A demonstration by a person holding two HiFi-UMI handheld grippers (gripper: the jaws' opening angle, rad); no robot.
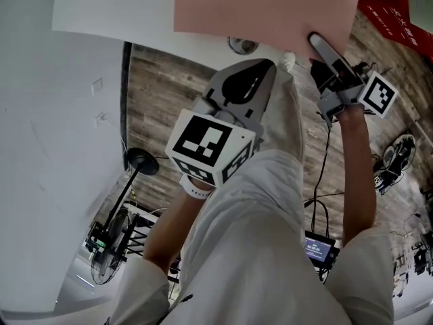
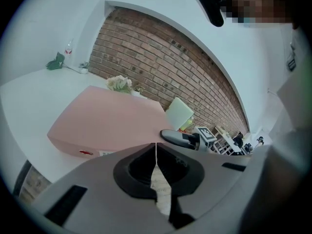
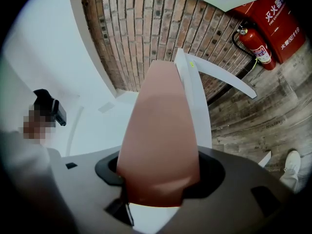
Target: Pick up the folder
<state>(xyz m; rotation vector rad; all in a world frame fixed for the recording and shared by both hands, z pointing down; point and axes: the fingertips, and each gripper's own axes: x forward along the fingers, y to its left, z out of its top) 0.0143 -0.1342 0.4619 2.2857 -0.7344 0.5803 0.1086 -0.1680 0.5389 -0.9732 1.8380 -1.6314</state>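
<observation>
2 grippers show, and only 1 is on the task's thing. The right gripper [image 1: 319,45] reaches out level to the pink folder [image 1: 264,5], which lies flat on the white table [image 1: 115,5] with its near right corner jutting a little past the table's edge. In the right gripper view the folder fills the gap between the jaws, and both pads seem to bear on it, 1 above and 1 below, so I read this as a grip on that corner. The left gripper [image 1: 270,65] hangs well back over the person's lap, tilted down, with its jaws closed together on nothing.

The main risk, as I judge it, is the lever. The folder is broad, and it is pinched at 1 corner, so a lift from here would leave most of its weight far from the pads. It could then sag, swivel in the jaws, or slide out and drop to the wooden floor [image 1: 155,80].

A shallow bite would make that worse, and how deep the pads sit cannot be made out. If the pads hold only the top cover, the folder might fall open. The left gripper, shut and far off, gives no support.
</observation>
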